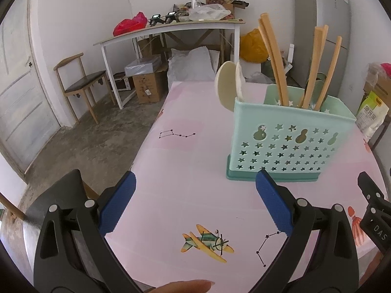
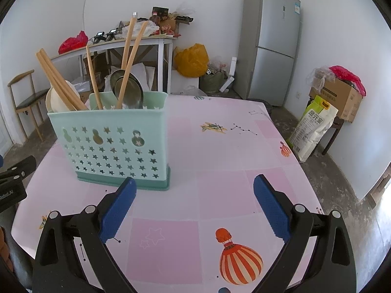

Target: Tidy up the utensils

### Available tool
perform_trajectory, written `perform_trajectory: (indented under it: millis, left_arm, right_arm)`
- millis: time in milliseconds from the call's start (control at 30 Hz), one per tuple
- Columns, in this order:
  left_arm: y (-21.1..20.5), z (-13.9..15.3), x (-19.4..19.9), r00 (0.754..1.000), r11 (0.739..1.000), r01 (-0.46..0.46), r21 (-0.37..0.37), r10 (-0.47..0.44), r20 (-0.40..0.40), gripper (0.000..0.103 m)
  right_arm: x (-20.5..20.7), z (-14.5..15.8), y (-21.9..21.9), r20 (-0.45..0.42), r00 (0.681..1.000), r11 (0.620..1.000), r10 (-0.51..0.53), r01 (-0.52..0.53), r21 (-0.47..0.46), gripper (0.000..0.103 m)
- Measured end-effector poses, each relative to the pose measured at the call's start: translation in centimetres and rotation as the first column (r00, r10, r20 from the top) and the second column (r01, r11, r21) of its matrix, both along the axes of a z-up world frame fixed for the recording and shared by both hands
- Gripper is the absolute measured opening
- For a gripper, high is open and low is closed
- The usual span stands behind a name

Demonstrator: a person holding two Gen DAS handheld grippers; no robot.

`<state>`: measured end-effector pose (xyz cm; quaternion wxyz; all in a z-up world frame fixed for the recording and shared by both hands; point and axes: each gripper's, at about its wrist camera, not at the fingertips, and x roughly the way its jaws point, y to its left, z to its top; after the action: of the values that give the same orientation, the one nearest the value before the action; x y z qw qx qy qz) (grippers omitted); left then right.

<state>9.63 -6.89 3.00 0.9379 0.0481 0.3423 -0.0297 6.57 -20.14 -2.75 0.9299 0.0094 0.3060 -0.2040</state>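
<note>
right wrist view: the mint-green star-punched plastic utensil caddy (image 2: 114,144) stands upright on the pink patterned tablecloth (image 2: 220,161), ahead-left of the right gripper (image 2: 193,207) — jaws wide apart, empty. wooden chopsticks (image 2: 61,83) and spoons stand inside it. the left gripper (image 1: 195,202), also agape and empty, sees it ahead-right; neither looks clearly nearer.
</note>
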Motion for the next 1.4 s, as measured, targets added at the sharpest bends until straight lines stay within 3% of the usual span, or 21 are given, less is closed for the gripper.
perform_trajectory:
  millis: [1400]
  left_arm:
    - [-0.17, 0.48, -0.02, 1.000, 1.000, 0.001, -0.014, -0.001, -0.005, 0.095]
  right_arm:
    - [-0.28, 0.48, -0.25, 0.005, 1.000, 1.000, -0.001, 0.001, 0.002, 0.094]
